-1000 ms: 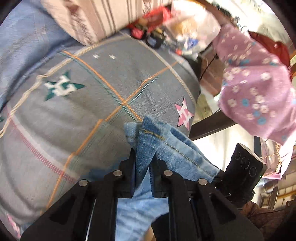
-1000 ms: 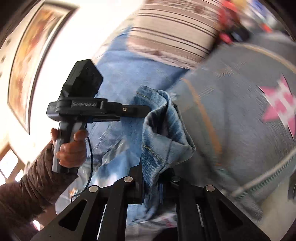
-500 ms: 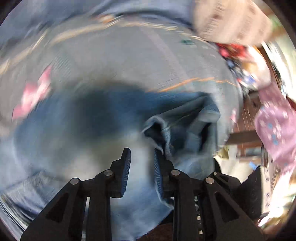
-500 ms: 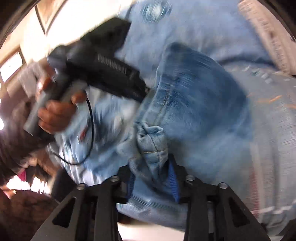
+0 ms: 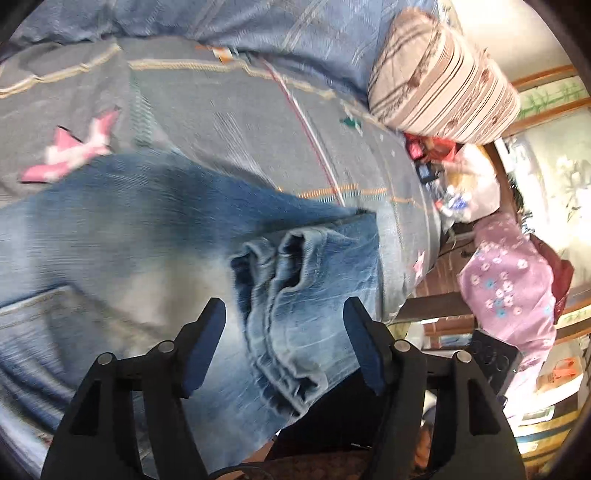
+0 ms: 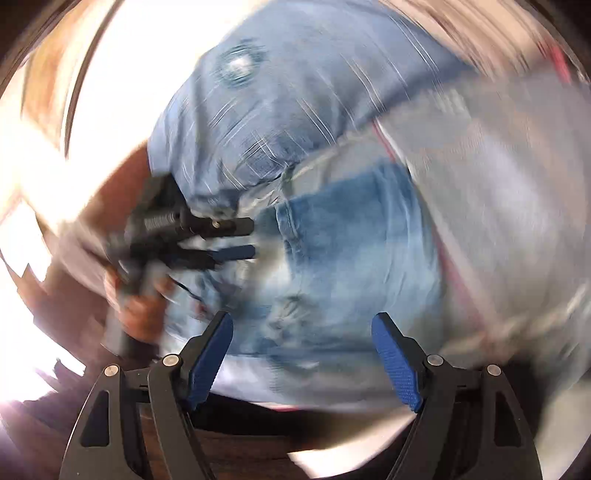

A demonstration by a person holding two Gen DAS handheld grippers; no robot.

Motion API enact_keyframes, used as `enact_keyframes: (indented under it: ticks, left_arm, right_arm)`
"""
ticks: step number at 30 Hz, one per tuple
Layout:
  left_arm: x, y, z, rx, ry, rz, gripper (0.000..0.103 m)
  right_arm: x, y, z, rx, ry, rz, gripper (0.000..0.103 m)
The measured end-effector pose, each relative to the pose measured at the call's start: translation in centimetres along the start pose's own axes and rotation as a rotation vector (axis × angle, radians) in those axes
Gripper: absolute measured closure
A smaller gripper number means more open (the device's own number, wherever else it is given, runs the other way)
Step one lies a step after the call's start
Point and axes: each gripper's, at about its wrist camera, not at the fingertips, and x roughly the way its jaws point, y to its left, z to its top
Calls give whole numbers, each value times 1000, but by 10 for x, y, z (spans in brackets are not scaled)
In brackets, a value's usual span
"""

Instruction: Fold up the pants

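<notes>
Nearest the left wrist camera, the left gripper (image 5: 284, 343) stands with its jaws spread; they have just been opening, and the bunched hem end of the jeans (image 5: 295, 295) lies between them without either pad pressing on it. The cloth appears to have been let go here so that the leg ends rest on top of the upper part of the garment, which reads as one fold of the pants laid down. A back pocket (image 5: 44, 321) shows at lower left, which suggests the seat faces up beneath the folded legs.

In the right wrist view, heavily blurred, the right gripper (image 6: 303, 354) likewise has its jaws wide apart, also just opened, with denim below them but nothing clamped. The person's hand (image 6: 144, 306) carrying the left gripper is seen beyond, at left.

The jeans rest on a grey bedspread (image 5: 240, 122) with pink star patches, a flat, broad surface suited to folding. Farther off lie a blue quilt (image 5: 295, 33) and a striped pillow (image 5: 443, 77) at the head of the bed. A pink floral cloth (image 5: 509, 280) hangs beyond the bed's edge, well apart from the work.
</notes>
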Motion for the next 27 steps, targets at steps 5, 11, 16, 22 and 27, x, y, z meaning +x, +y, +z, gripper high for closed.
enact_keyframes:
  ticks: [5, 11, 16, 22, 27]
  left_arm:
    - [29, 1, 10, -67, 35, 19, 38]
    - [34, -15, 11, -78, 11, -8, 83]
    - [4, -18, -1, -58, -84, 109, 84]
    - [18, 25, -11, -175, -59, 135, 83]
    - [-20, 3, -29, -38, -123, 132, 83]
  right_arm:
    - [43, -30, -7, 259, 118, 125, 24]
    - [90, -76, -13, 527, 152, 109, 97]
    - [83, -32, -4, 306, 140, 150, 97]
    - [127, -59, -24, 425, 300, 144, 99]
    - [92, -39, -11, 283, 287, 101, 74]
